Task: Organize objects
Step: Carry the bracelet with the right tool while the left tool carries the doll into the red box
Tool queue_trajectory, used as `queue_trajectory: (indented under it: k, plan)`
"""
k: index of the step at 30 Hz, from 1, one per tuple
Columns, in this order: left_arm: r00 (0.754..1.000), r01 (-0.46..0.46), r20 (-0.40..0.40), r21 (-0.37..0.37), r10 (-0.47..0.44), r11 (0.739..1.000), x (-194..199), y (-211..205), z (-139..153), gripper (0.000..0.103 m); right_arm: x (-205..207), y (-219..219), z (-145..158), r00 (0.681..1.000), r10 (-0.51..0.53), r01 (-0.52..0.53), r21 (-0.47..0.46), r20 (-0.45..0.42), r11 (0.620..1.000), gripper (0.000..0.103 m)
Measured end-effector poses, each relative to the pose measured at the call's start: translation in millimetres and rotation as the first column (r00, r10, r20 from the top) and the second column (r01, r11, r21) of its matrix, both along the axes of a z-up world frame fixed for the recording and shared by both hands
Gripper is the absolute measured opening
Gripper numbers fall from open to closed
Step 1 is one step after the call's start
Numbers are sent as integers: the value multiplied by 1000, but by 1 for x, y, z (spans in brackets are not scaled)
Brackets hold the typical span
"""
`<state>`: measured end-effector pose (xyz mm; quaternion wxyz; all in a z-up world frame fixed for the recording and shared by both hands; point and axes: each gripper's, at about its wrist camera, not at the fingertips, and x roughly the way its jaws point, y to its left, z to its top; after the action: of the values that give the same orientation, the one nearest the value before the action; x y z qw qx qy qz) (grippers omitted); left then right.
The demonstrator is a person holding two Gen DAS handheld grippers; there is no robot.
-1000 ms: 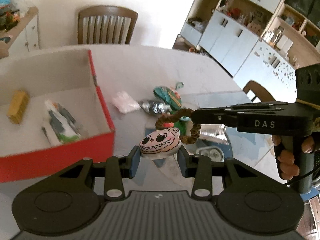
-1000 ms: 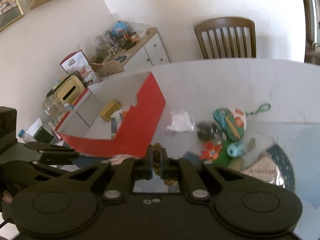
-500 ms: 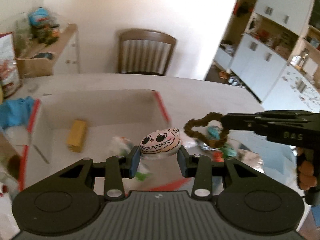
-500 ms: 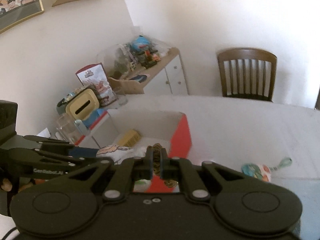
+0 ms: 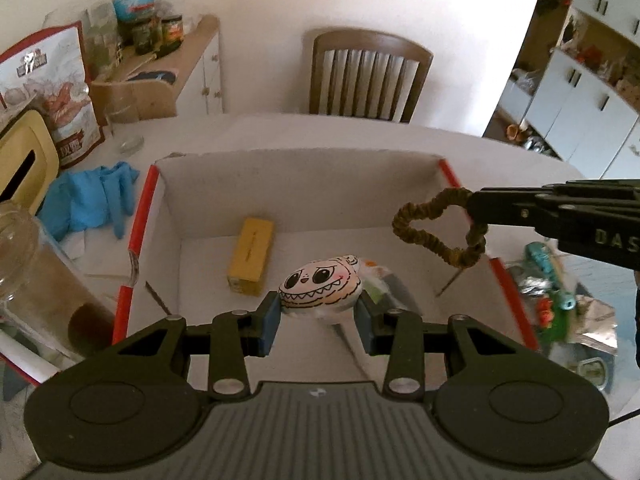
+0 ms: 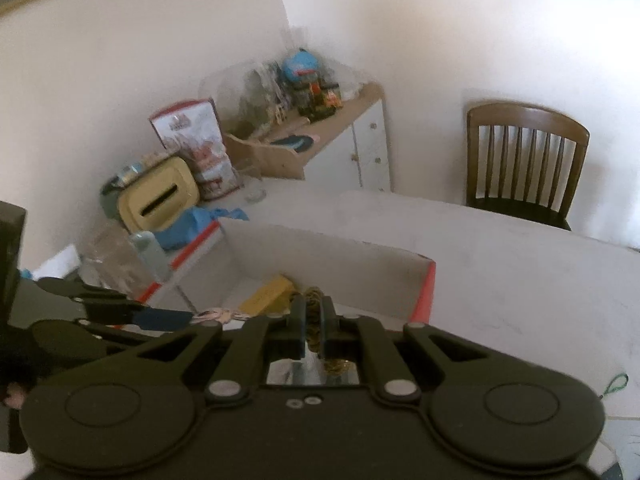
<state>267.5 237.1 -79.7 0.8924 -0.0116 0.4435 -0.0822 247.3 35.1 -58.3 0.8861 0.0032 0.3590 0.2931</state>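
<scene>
At the table's left edge stood a clear glass jar [image 5: 24, 256] and a cream-yellow box with a dark slot [image 5: 22, 164], with a crumpled blue cloth [image 5: 90, 204] lying just beside the left wall of the box; the white cardboard box with red outer sides [image 5: 160, 216] sat open on the pale round table [image 5: 500, 148], and a yellow rectangular block [image 5: 251, 256] lay on its floor toward the far left corner; near the middle of the floor lay a flat packet with green and grey print [image 5: 384, 288], partly hidden. The left gripper [image 5: 319, 312] hung over the box's near edge, its blue pads clamped on either side of a white soft toy face with big dark eyes and jagged teeth [image 5: 320, 282], which was held clear of the floor; to its right the right gripper [image 5: 474, 212] reached in over the box's right wall, its jaws pressed tight on an olive-brown fabric scrunchie [image 5: 432, 226] whose loop dangled above the right part of the floor; the right wrist view showed the same scrunchie [image 6: 314, 320] pinched between the closed pads. Beyond the right wall, on the table, lay a heap of small colourful toys and silver foil [image 5: 560, 304]; a brown wooden slatted chair [image 5: 368, 76] stood at the table's far edge.
</scene>
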Motion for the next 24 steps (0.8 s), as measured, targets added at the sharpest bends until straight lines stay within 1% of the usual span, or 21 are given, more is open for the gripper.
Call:
queue_trajectory:
  k: [6,11,16,19,22,24]
  plan:
    - [998,4,-60,45,-1,999,21,-1,-22,39,21,23,-26,999,-22,20,-74,-33,997,5]
    - [994,26,-105,94,-16,995,35,-6,-40,39,29,39,-45,999,-22,17,-140,-38,990,5]
    - [988,31,-156,111,-13,993,47,-8,-52,39,30,50,-60,999,-4,-6,-186,-53,983,5]
    - [982,40,-190,110,-19,993,53,-9,-58,40,28,54,-65,998,8,-20,-197,-65,980,5]
    - [978,48,-207,117,-23,992,56,-11,-61,40,27,52,-68,997,12,-28,-194,-81,981,11]
    - [976,52,-215,119,-26,991,58,-13,-61,41,26,51,-68,997,9,-25,-195,-80,980,17]
